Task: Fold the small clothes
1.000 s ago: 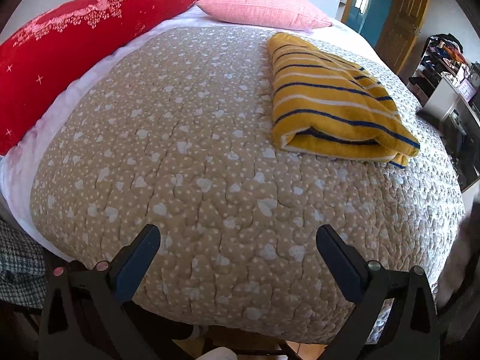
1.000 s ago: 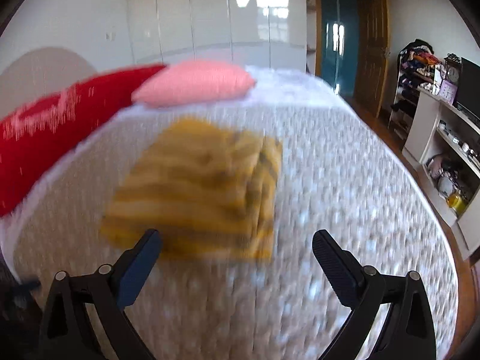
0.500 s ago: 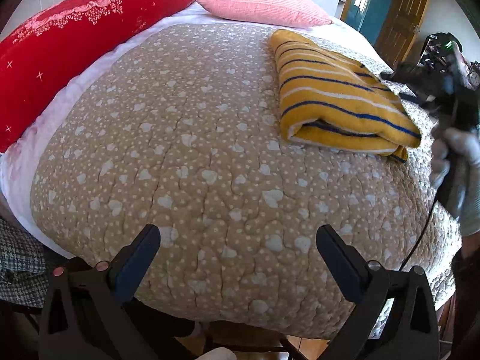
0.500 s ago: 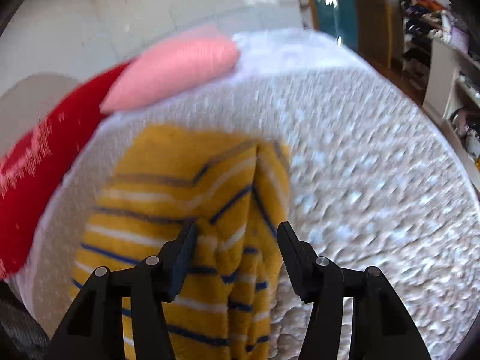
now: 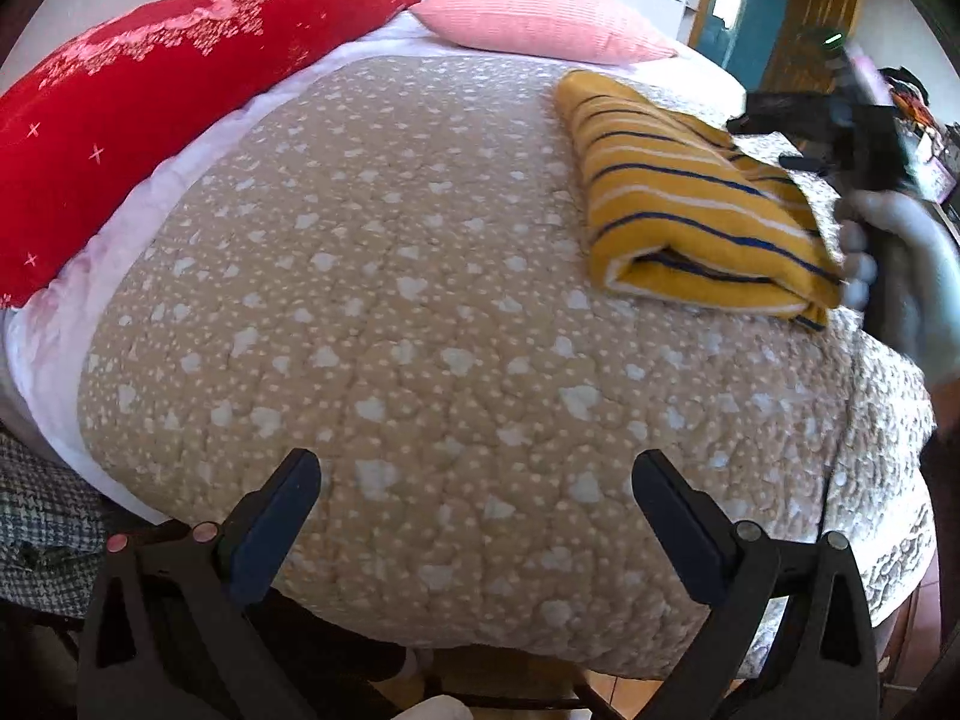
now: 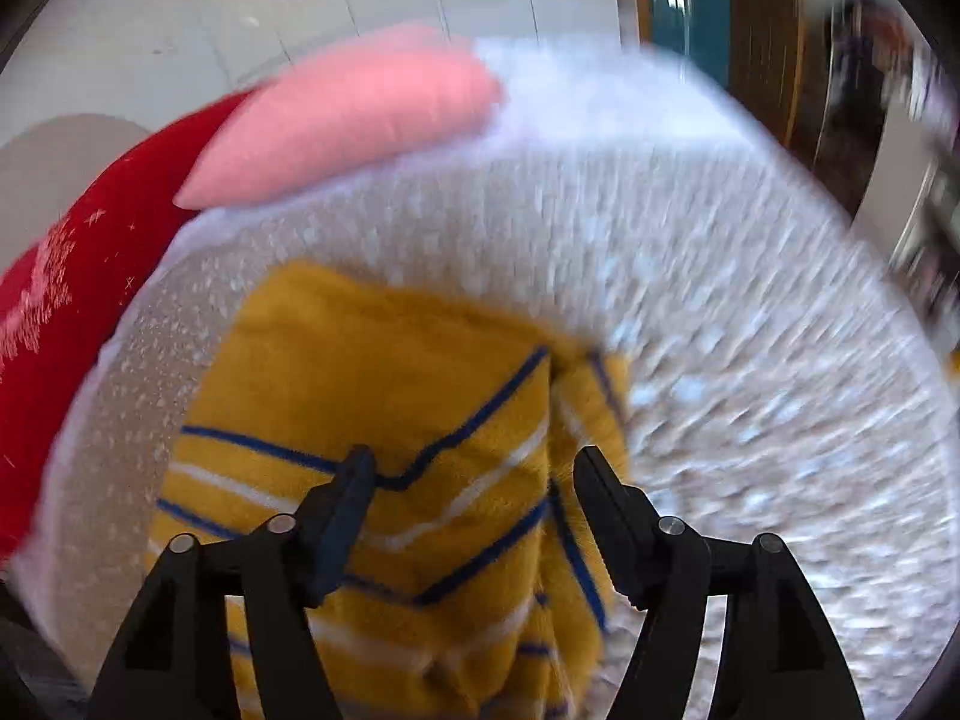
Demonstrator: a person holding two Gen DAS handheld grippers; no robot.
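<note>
Both my grippers stand spread: right gripper [image 6: 474, 516], jaws opening, has swung over the folded yellow garment [image 5: 690, 210] near the quilt's [image 5: 420, 300] right edge; folding looks finished.

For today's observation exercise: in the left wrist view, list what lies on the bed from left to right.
red pillow → pink pillow → yellow striped garment → right gripper, held in a gloved hand at the right edge.
</note>
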